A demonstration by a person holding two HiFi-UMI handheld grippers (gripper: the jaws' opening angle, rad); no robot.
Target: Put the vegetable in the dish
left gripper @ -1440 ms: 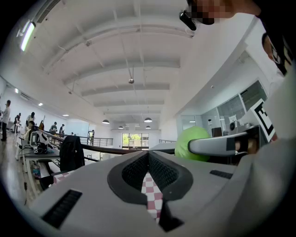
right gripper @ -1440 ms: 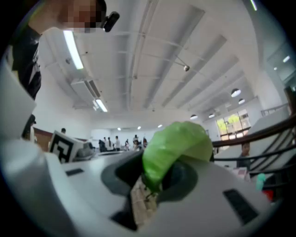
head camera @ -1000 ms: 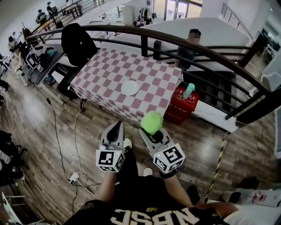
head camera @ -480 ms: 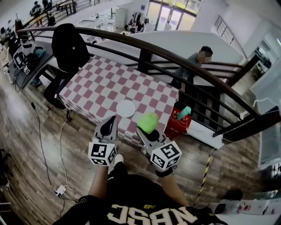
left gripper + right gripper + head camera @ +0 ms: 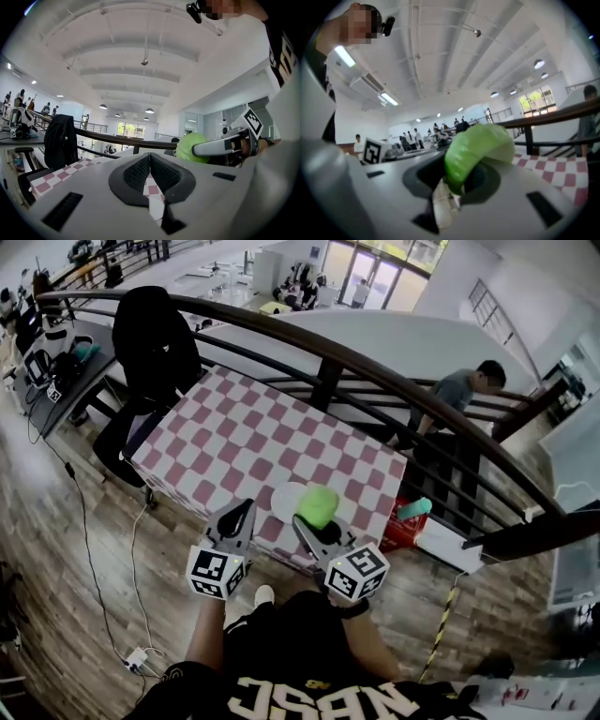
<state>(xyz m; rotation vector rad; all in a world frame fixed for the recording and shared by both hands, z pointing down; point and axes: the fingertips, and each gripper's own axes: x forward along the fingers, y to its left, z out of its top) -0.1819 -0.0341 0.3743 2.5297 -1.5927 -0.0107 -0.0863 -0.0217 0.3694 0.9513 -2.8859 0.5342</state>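
A green leafy vegetable (image 5: 317,505) is clamped in my right gripper (image 5: 313,521), which is held above the near edge of the checkered table (image 5: 244,442). In the right gripper view the vegetable (image 5: 476,150) fills the space between the jaws. A white dish (image 5: 284,500) lies on the table just left of the vegetable, partly hidden by it. My left gripper (image 5: 242,515) is shut and empty, level with the right one and to its left. In the left gripper view its pads (image 5: 138,172) meet, and the green vegetable (image 5: 187,146) shows at the right.
A black curved railing (image 5: 375,362) runs behind the table. A chair draped with a black jacket (image 5: 150,329) stands at the table's left. A red crate (image 5: 401,531) with a teal object (image 5: 413,510) sits on the wooden floor right of the table. A person (image 5: 459,395) stands beyond the railing.
Both grippers have come closer to the table. The vegetable, earlier over the floor in front of it, now hangs at the table's near edge beside the dish.
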